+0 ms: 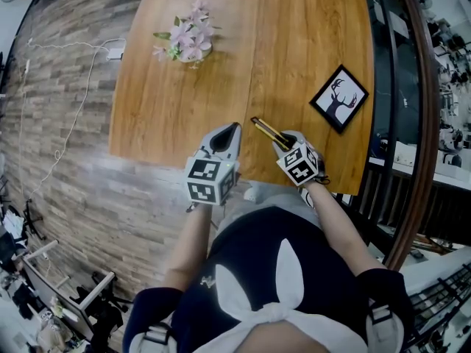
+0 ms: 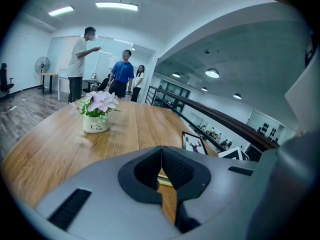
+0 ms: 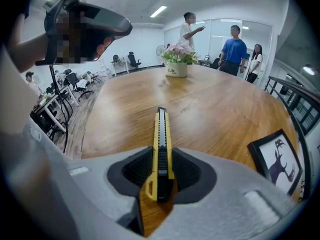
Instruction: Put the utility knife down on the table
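Right gripper (image 1: 288,144), lower centre-right of the head view, is clamped on the utility knife (image 3: 160,149). Pads press both flanks of the yellow-and-black body near its rear end, and the nose sticks out up-left over the near edge of the table (image 1: 184,101). Can't tell if the nose touches the wood. Left gripper (image 2: 161,166) sits just left of it, jaws together, nothing in them, not needed here. Step in hand, my read: lower and release. To do it well, tip the gripper flatter so the knife's long side runs parallel to the wood and get contact along the body before letting go. Then spread the jaws fully and back out along the knife's axis so the pads don't drag it. Land it on the bare wood straight ahead. Framed deer picture (image 1: 339,98) is near at right, so don't drift that way. Flower pot (image 1: 188,43) at upper left is well apart, no concern.
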`<state>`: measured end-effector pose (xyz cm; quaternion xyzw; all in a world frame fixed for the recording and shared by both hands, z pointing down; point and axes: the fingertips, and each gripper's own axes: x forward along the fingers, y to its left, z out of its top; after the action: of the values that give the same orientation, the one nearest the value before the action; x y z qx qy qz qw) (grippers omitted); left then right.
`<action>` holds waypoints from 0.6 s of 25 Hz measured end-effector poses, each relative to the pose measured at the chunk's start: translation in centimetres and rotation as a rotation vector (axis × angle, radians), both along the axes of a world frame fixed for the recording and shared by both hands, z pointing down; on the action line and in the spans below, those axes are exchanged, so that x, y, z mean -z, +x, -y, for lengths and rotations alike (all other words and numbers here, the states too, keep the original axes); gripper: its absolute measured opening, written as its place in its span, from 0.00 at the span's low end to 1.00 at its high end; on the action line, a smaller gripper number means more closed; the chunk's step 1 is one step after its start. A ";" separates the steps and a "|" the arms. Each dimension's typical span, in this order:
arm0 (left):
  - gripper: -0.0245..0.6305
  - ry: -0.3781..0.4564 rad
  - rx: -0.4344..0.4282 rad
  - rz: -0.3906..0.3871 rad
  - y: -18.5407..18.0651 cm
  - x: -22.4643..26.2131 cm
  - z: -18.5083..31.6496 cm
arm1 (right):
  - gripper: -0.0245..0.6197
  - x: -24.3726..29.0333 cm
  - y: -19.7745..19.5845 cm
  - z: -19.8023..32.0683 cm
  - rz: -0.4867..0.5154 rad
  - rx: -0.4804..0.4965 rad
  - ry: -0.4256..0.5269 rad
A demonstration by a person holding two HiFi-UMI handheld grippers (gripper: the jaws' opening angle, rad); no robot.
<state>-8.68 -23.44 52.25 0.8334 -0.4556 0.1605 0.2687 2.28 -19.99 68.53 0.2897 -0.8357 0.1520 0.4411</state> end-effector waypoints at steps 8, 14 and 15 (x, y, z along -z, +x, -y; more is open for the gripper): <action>0.07 0.002 -0.006 0.000 0.0 0.1 -0.4 | 0.27 0.0 -0.1 -0.3 0.026 -0.007 -0.015; 0.07 0.014 0.002 -0.002 -0.4 0.7 -0.9 | 0.30 1.3 -0.3 -0.3 0.056 -0.031 -0.003; 0.07 0.021 0.002 -0.006 -0.4 0.8 -0.9 | 0.30 1.7 -0.2 -0.1 0.065 -0.040 0.007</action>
<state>-9.10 -22.53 51.47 0.8360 -0.4574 0.1527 0.2617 2.05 -19.85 66.82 0.3030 -0.8441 0.1671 0.4096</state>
